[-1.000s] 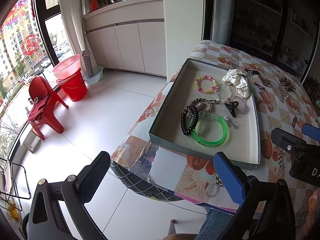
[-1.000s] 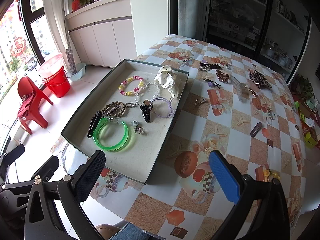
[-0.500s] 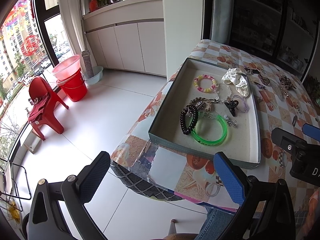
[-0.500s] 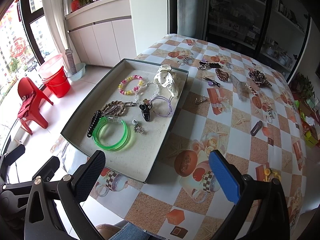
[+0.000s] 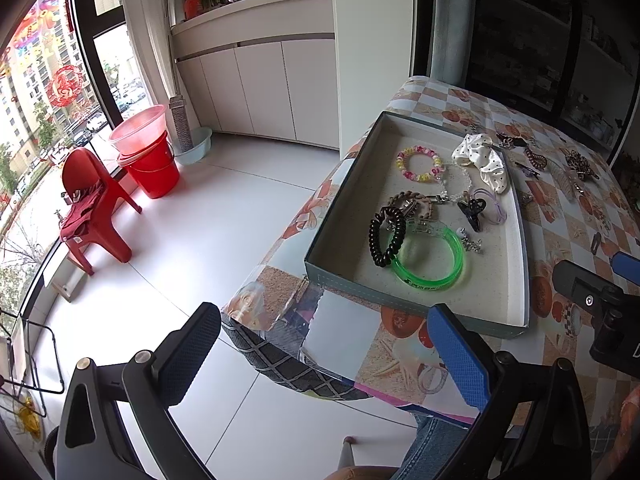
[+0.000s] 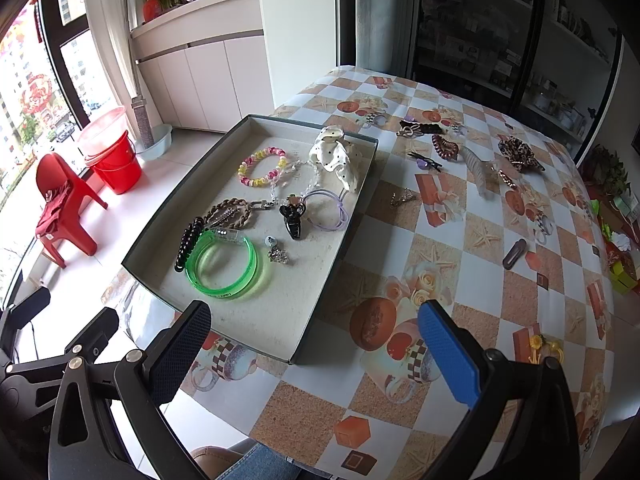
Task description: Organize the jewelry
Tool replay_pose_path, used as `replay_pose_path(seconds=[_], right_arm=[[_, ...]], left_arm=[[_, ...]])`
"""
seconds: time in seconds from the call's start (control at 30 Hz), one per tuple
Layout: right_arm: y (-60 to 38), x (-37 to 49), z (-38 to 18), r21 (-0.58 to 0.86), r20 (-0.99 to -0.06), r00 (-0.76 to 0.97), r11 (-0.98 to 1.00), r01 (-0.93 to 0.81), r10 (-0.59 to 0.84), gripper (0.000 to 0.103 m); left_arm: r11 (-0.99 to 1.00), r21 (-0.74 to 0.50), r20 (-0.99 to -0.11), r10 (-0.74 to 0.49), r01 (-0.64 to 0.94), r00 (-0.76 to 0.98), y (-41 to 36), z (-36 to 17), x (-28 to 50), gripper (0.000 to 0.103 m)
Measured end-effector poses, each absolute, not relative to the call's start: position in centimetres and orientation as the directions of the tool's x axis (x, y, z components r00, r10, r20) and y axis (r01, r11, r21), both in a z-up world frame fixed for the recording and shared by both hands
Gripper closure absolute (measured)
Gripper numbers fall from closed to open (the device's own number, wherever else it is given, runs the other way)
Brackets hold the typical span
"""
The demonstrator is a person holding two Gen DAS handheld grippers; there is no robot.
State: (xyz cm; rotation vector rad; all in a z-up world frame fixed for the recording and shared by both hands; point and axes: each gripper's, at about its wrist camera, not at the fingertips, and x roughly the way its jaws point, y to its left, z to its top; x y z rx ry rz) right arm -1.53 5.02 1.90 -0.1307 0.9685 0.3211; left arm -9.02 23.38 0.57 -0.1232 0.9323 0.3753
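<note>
A shallow grey tray (image 6: 168, 200) (image 5: 332, 224) on the checked tablecloth holds a green bangle (image 6: 224, 268) (image 5: 430, 262), a black coil tie (image 6: 188, 244), a beaded bracelet (image 6: 262, 168), a white scrunchie (image 6: 338, 158), a black clip (image 6: 294, 220) and a purple tie (image 6: 332, 210). Loose pieces lie on the cloth to its right: a small ring piece (image 6: 400, 199), a brown clip (image 6: 514, 254), a leopard scrunchie (image 6: 518, 154). My left gripper (image 5: 324, 354) is open and empty at the table's near left corner. My right gripper (image 6: 314, 344) is open and empty before the tray's near edge.
The table edge (image 5: 280, 344) drops to a white floor on the left, with a red chair (image 5: 92, 208) and red bucket (image 5: 150, 160). The right gripper's body shows in the left wrist view (image 5: 600, 304). A yellow hair tie (image 6: 546, 350) lies at the right.
Both views have shifted only slightly; the grippers stay open and nothing on the table has moved.
</note>
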Motion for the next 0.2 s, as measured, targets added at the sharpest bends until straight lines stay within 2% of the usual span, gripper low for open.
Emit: replay_pose_path(seconds=[0.2], right_arm=[[5.03,-1.80,1.70,0.038,-0.828,0.519,0.946,-0.323,0.211,0.000]], left_arm=[[0.930,0.054,-0.805,0.256,-0.363,0.536,23.40,0.56,-8.96,0.000]])
